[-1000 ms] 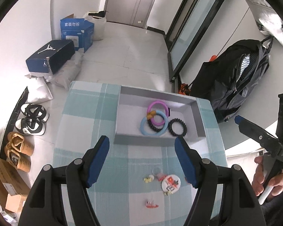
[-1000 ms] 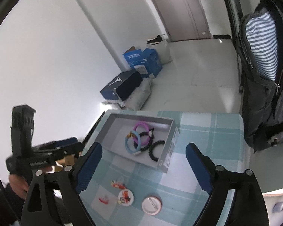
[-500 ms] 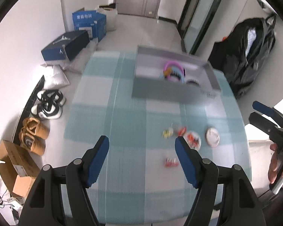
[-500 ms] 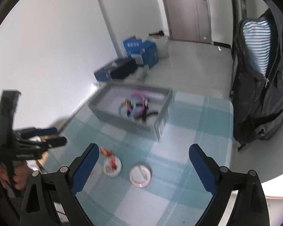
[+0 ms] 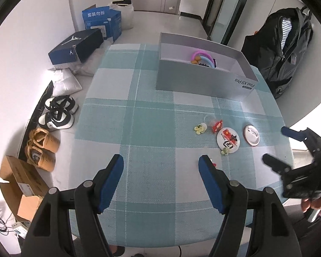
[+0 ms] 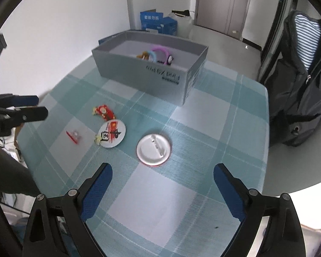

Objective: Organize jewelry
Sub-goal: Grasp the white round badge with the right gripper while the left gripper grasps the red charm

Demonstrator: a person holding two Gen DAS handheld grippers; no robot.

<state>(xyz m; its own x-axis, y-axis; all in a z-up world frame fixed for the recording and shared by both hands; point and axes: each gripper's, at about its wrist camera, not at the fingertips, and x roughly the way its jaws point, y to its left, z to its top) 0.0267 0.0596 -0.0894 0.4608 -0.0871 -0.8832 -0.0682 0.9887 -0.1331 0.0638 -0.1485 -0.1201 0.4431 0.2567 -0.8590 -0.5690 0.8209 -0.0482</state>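
Observation:
A grey box (image 5: 203,81) (image 6: 139,75) stands at the far side of the checked tablecloth, with purple and blue bracelets (image 5: 201,56) (image 6: 158,52) inside. In front of it lie a printed badge (image 5: 228,139) (image 6: 111,133), a white badge turned face down (image 5: 251,135) (image 6: 154,148), a red charm (image 5: 217,126) (image 6: 103,111), a yellow flower (image 5: 200,128) and a small red clip (image 6: 73,137). My left gripper (image 5: 160,162) (image 6: 35,106) hangs open over bare cloth, left of the trinkets. My right gripper (image 6: 163,171) (image 5: 278,147) is open just short of the white badge.
A black backpack (image 5: 284,47) (image 6: 299,75) leans beyond the table's right edge. On the floor to the left are shoes (image 5: 57,115), a dark shoebox (image 5: 77,45) and cardboard boxes (image 5: 21,184). A hand (image 5: 316,205) holds the right gripper's handle.
Both grippers have sunk toward the table and drawn back from the box, which now shows its side wall. The right one rolled and neared the white badge. Jaws are unchanged.

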